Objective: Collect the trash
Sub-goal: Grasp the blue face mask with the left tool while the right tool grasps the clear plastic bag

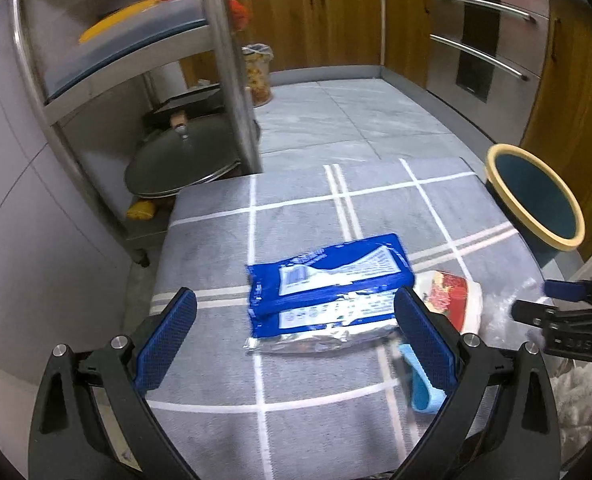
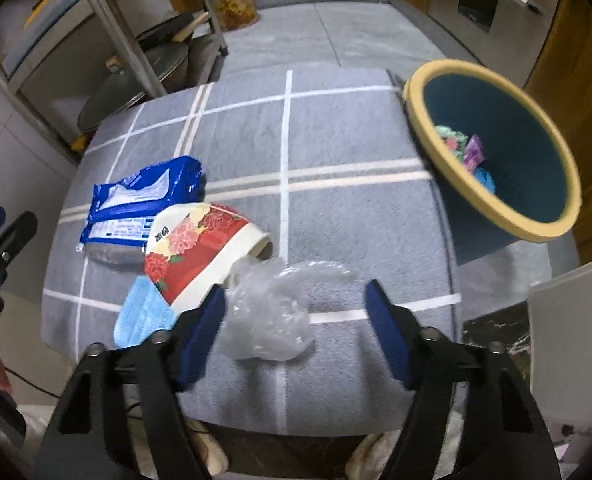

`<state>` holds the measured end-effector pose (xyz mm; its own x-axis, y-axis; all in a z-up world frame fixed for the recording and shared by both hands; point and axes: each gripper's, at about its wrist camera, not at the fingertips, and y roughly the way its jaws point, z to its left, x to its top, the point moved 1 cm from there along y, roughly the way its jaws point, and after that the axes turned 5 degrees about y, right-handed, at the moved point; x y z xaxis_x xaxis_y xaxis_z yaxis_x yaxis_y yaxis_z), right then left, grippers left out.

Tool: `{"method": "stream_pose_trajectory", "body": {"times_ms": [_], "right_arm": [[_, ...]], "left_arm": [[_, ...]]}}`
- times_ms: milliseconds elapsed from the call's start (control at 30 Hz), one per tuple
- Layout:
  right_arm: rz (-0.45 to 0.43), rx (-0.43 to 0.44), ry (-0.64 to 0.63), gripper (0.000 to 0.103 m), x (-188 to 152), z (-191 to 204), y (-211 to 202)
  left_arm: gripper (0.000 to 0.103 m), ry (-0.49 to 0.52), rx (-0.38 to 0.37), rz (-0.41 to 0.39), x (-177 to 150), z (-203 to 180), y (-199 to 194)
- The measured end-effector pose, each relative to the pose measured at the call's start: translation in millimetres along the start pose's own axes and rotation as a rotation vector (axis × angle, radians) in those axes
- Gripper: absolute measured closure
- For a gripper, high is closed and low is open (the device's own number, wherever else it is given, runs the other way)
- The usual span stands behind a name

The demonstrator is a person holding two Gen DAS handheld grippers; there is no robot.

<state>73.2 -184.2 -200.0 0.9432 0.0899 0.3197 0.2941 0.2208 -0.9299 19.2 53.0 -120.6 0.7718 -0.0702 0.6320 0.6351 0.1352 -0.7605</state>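
Grey checked cloth, clear plastic bag between right gripper pads

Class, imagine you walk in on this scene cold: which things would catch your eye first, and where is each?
The blue wipes packet lies mid-cloth on the grey checked tablecloth, just ahead of the open left gripper. Beside it lies a tipped red floral paper cup. The right gripper straddles a crumpled clear plastic bag, and the yellow-rimmed blue bin stands off the cloth's far right corner.
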Motion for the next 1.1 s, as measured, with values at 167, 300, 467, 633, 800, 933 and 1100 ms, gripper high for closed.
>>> {"method": "stream_pose_trajectory", "body": {"times_ms": [167,300,467,633,800,933,1100], "right_arm": [[0.008,0.038,-0.030,0.087,4,6,5],[-0.034,0.026,-0.033,0.093,9,5,-4],[-0.053,0.021,-0.031,0.094,13,3,-8],[-0.064,0.017,-0.051,0.094,11,3,-13],[-0.081,0.014,-0.047,0.094,12,-2,-19],[-0.093,0.020,-0.041,0.094,13,-3,-24],[-0.122,0.028,-0.041,0.094,14,0,-35]], "left_arm": [[0.006,0.044,-0.050,0.020,-4,-21,5],[0.007,0.069,-0.137,0.046,-10,-43,7],[0.044,0.164,-0.220,0.131,-25,-75,19],[0.056,0.150,-0.265,0.226,-36,-84,34],[0.058,0.104,-0.269,0.292,-44,-77,46],[0.089,0.104,-0.308,0.293,-45,-80,46],[0.098,0.164,-0.263,0.228,-39,-85,32]]}}
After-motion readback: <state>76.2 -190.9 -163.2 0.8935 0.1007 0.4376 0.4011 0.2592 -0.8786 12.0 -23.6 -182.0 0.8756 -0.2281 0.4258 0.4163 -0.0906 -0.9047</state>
